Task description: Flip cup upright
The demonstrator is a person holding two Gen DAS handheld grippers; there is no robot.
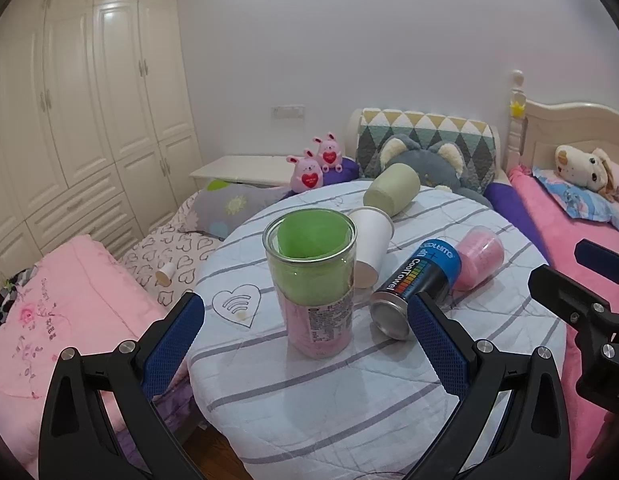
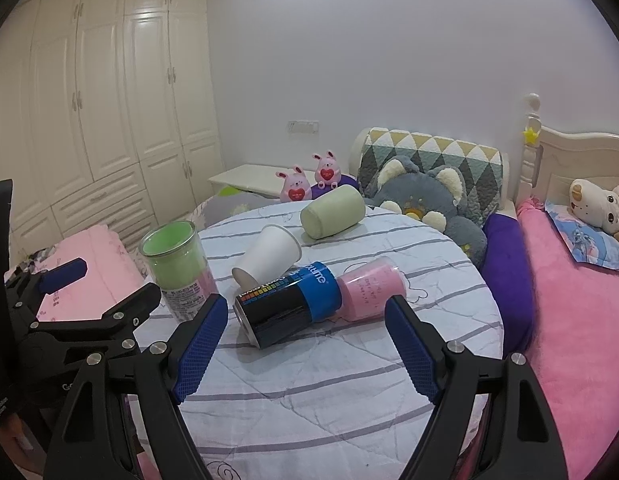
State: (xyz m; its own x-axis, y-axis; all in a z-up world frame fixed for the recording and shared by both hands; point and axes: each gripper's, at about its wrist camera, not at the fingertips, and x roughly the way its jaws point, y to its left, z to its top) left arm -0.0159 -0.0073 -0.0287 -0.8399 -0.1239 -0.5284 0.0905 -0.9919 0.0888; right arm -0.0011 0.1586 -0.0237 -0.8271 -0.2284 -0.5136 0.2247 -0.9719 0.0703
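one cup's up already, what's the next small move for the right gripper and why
Probably ease the right gripper forward and down around the black and blue can. Its jaws are open and empty, the can lies on its side right between them, and the clear cup already stands upright by the left gripper.

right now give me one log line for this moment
left gripper: open | right gripper: open | green jar: upright | can: lying | white cup: lying

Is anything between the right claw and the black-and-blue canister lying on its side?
Nothing visible. The right claw is open and the black-and-blue canister lies just ahead of its fingertips on bare tablecloth. A white paper cup and pink cup crowd it behind and beside.
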